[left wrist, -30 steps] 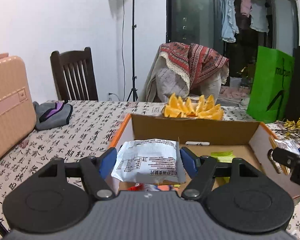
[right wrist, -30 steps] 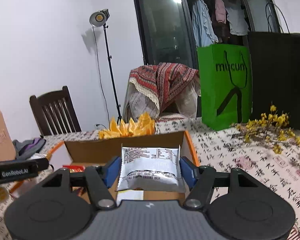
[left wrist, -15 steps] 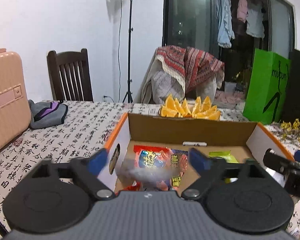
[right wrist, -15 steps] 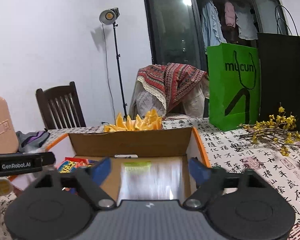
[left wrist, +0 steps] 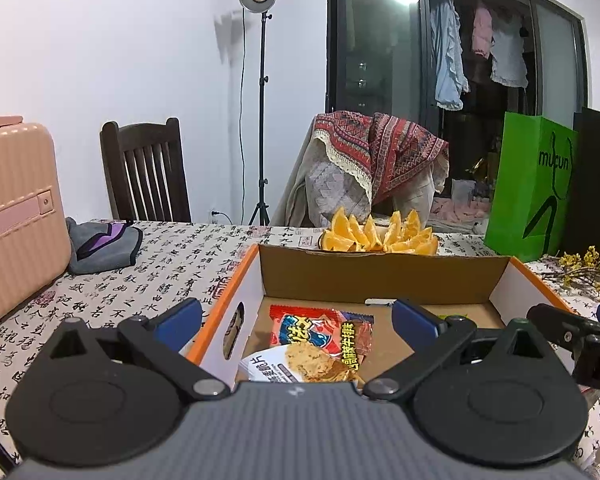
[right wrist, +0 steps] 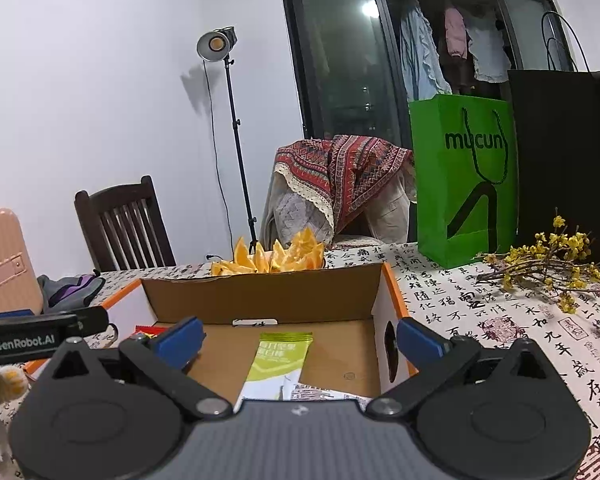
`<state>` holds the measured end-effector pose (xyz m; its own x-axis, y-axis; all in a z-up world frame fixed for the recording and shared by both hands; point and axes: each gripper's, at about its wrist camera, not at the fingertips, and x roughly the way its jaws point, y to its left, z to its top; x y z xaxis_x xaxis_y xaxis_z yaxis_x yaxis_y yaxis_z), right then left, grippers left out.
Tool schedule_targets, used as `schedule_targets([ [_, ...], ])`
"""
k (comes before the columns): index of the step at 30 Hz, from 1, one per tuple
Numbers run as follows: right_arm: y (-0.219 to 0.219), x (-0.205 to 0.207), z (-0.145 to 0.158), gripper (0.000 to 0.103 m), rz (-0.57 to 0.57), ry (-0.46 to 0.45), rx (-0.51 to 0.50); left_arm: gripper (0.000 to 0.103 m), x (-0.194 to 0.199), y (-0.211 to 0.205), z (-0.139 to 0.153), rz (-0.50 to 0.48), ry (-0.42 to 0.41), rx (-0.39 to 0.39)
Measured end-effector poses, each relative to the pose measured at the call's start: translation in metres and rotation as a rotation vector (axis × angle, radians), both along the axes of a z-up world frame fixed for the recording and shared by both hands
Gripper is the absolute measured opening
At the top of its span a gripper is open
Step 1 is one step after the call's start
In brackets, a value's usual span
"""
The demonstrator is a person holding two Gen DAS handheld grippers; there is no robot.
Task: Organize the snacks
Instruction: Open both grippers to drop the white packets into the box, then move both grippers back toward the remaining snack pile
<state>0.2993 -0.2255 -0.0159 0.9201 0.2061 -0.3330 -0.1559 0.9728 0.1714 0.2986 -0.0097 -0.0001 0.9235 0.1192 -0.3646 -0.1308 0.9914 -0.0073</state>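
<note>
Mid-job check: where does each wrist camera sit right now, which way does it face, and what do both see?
Left wrist: behind the open left gripper, above the cardboard box's left part, facing the red snack packet; right gripper at right edge.
Right wrist: behind the open right gripper, above the box's right part, facing the green packet; left gripper at left edge.
Shared: box, orange slices, green bag.

Matt cardboard box (left wrist: 380, 276), glossy (crinkled) foil packet (left wrist: 324, 336)

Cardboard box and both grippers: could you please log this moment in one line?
left gripper: jaws open, empty | right gripper: jaws just opened, empty | white packets dropped in cardboard box | next: fetch more snacks
</note>
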Motion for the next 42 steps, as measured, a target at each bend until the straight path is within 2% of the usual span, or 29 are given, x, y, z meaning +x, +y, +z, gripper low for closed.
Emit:
schedule_targets([
  [7, -0.009, -0.006, 0.008, 0.103, -0.010, -0.013, 0.032, 0.103, -0.012, 0.000, 0.010, -0.015, -0.029, -0.012],
  [13, -0.015, -0.013, 0.026, 0.103, -0.025, 0.009, 0.018, 0.103, -0.034, 0.002, 0.035, -0.028, -0.079, -0.043],
  [17, -0.017, -0.034, 0.045, 0.103, -0.013, -0.003, 0.007, 0.103, -0.054, 0.002, 0.048, -0.032, -0.116, -0.051],
  [25, -0.018, -0.087, 0.067, 0.103, 0.030, -0.033, 0.000, 0.103, -0.095, 0.005, 0.055, -0.051, -0.110, -0.031],
  [33, -0.010, -0.138, 0.065, 0.103, 0.107, -0.033, -0.013, 0.103, -0.142, 0.020, 0.053, -0.071, -0.095, -0.050],
  [42, 0.002, -0.185, 0.050, 0.103, 0.126, 0.000, -0.040, 0.103, -0.187, 0.042, 0.038, -0.078, -0.054, -0.076],
])
